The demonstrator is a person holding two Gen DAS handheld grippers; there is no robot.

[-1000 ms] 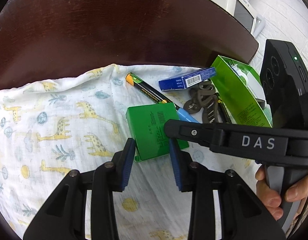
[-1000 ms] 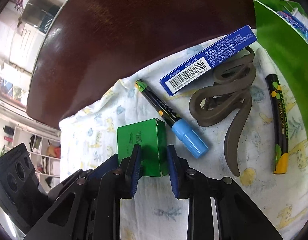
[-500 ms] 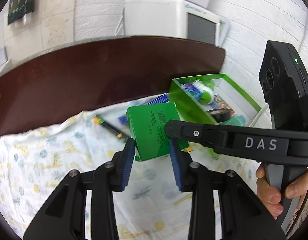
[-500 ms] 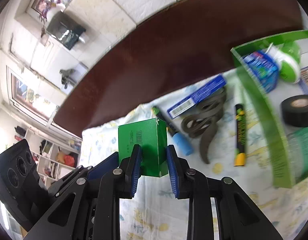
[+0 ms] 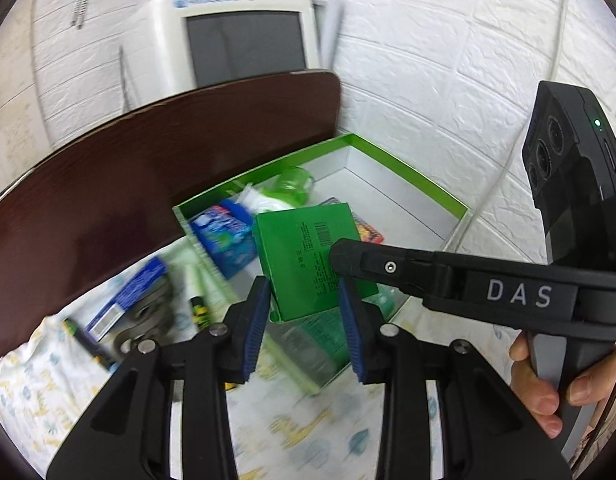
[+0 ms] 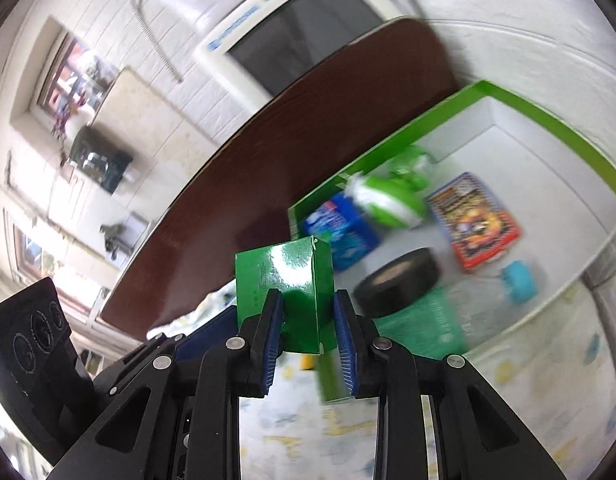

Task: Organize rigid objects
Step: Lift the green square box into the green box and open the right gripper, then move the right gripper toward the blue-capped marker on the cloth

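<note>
The green box (image 5: 312,256) is off the cloth (image 5: 36,392), pinched from two sides. The left tool (image 5: 306,320) has its blue pads against the box's lower edges, and the right tool (image 6: 308,330) clamps the narrow sides of the same box (image 6: 286,284). In the left view the right tool's black finger (image 5: 428,272) crosses in front and hides the box's right corner; the right hand (image 5: 548,384) is cut off by the picture's edge. The box hangs over the near corner of the green tray (image 5: 408,168), which stands on the cloth by the white wall.

Both views are blurred. Inside the tray (image 6: 548,120) sit a black tape roll (image 6: 396,280), a blue packet (image 6: 340,228), a red-orange packet (image 6: 476,216), a green-and-white thing (image 6: 392,196) I cannot name, and a small teal thing (image 6: 520,280), also unclear. Left of the tray on the cloth lie a blue carton (image 5: 128,296), a grey-brown piece (image 5: 144,320) half hidden by the tool, and markers too smeared to read. The dark bench (image 5: 148,168) runs behind.
</note>
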